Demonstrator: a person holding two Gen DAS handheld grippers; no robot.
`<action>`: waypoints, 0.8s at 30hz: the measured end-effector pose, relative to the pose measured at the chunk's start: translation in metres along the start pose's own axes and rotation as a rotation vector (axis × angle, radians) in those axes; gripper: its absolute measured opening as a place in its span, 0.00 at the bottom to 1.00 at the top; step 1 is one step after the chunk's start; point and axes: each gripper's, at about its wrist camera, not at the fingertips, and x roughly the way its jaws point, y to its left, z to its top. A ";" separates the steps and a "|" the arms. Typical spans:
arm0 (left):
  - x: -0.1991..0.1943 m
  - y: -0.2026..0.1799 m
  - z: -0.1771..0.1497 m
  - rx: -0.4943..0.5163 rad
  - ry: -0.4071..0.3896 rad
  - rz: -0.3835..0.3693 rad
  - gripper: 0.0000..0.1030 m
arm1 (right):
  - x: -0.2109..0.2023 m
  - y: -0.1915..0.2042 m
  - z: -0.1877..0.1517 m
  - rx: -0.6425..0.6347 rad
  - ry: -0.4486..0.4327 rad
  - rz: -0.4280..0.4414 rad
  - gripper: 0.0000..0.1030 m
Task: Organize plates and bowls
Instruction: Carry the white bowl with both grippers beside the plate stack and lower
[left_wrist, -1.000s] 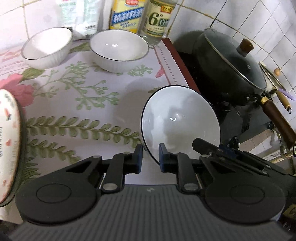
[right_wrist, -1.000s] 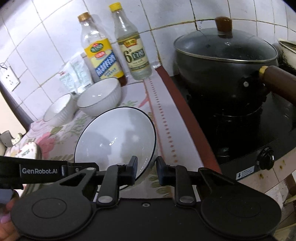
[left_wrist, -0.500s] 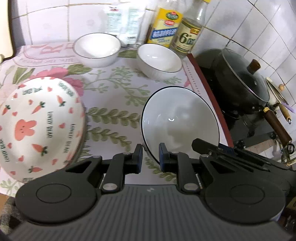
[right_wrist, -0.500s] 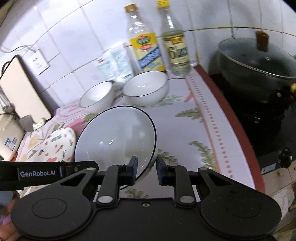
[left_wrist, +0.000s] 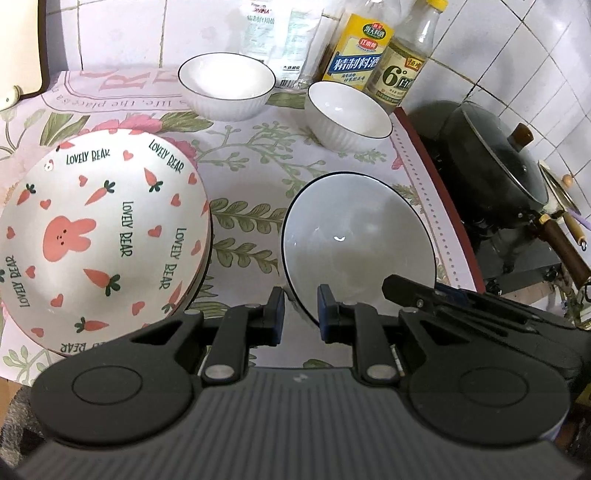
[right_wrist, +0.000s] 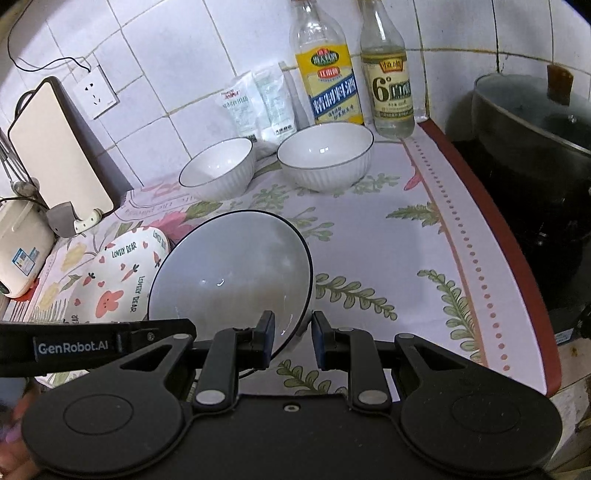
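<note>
Two black two-finger grippers pinch one large white black-rimmed plate (left_wrist: 356, 240) at lower centre of each frame: the left gripper (left_wrist: 300, 310) and the right gripper (right_wrist: 292, 334), each closed on the rim from opposite sides. The plate is tilted above the floral tablecloth (right_wrist: 388, 236). A carrot-and-rabbit patterned plate (left_wrist: 96, 236) lies at left. Two white ribbed bowls (left_wrist: 227, 85) (left_wrist: 347, 114) stand at upper centre.

Tiled kitchen counter, stove at one end.
White wall tiles (right_wrist: 177, 55) with dark grout; wall socket (right_wrist: 96, 92), cord plugged in; floral cloth (right_wrist: 388, 236) covers the counter; black stove (left_wrist: 517, 254) adjoining.
</note>
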 end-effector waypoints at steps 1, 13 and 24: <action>0.002 0.001 -0.001 0.000 0.002 -0.002 0.16 | 0.002 -0.001 -0.001 -0.001 0.002 0.001 0.25; 0.021 0.007 0.000 -0.025 0.048 0.019 0.17 | 0.023 -0.004 -0.004 -0.027 0.018 0.004 0.25; 0.022 0.011 0.006 -0.062 0.085 0.002 0.19 | 0.029 -0.005 -0.001 -0.034 0.023 0.021 0.32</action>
